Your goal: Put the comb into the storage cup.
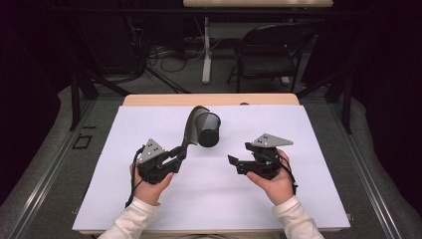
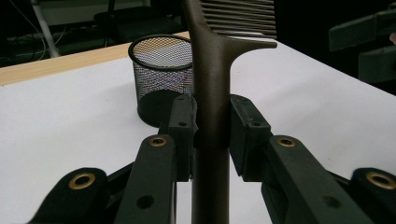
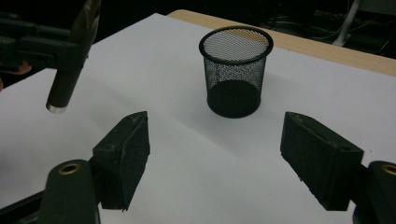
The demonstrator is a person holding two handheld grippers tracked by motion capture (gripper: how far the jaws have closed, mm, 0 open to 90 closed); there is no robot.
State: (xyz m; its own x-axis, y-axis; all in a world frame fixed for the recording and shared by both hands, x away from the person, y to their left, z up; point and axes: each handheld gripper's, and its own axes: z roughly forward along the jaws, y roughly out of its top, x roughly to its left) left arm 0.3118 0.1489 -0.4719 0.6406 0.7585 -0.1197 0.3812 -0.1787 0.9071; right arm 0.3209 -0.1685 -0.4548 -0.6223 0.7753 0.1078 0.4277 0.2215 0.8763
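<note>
A person's two hands hold tools over a white bench (image 1: 149, 209). The left hand-held gripper (image 1: 175, 158) is clenched on the handle of a brown comb (image 2: 211, 93), which rises out of its jaws toward one o'clock, toothed end uppermost. The right hand-held gripper (image 3: 215, 154), at four o'clock of the comb, hangs released with jaws wide apart and nothing between them. Beyond both, a black mesh cup (image 1: 209, 129) stands upright on the bench, just beside the comb's head at its three o'clock.

Matt brown plastic comb (image 2: 211, 70), black wire-mesh metal cup (image 3: 235, 70), smooth white tabletop (image 1: 149, 199)
</note>
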